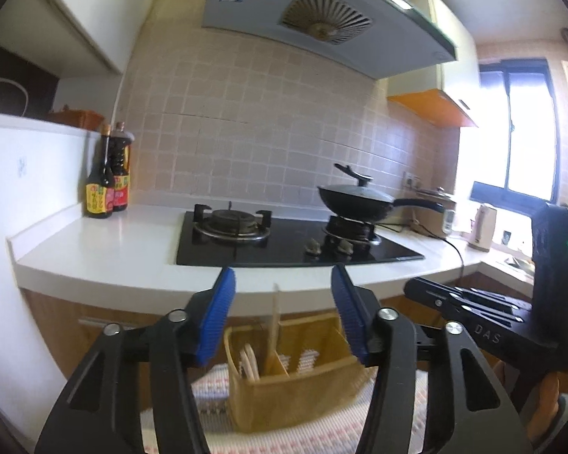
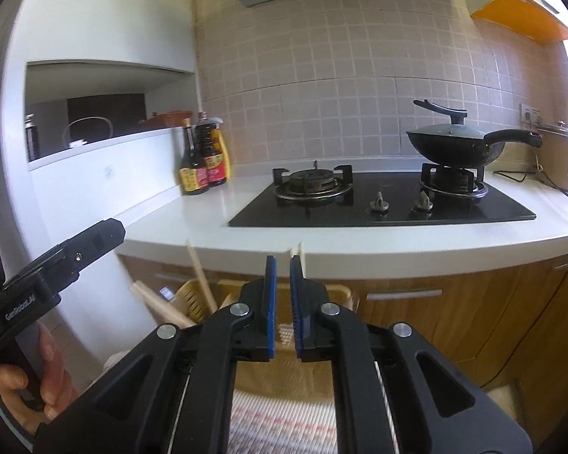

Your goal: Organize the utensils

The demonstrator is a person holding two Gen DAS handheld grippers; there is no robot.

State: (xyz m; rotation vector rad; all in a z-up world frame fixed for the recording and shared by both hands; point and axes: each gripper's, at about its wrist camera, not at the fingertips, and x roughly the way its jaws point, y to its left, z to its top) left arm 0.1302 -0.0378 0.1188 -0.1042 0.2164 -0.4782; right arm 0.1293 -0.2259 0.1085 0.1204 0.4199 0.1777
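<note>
The desk (image 1: pixel 113 249) juts out in front of us, and its edge hangs over the far side of the work. If we lift a long piece carelessly, we could knock it against that lip. Below the desk, on a striped mat (image 1: pixel 322 435), sits the basket (image 1: pixel 303 389) with its dividers. It looks light, so a sideways push or a snagged utensil might tip or drag it rather than free the piece. Our left gripper (image 1: pixel 282 269) hovers over the basket with its pads wide apart and empty. If it comes down off-centre, it could land on a divider or the rim instead of around a handle. Our right gripper (image 2: pixel 283 259) has its pads nearly together, with only a thin gap and nothing visible between them. At that spacing it cannot take anything, and it is close enough to the left one that the two could clash over the basket. The utensils are already in the basket. A wooden stick (image 1: pixel 274 314) stands tall in one compartment and leans, so a brush could swing it out. The pale spoons (image 1: pixel 248 359) beside it are nested, and we judge that a pinch may lift two or slip off.
</note>
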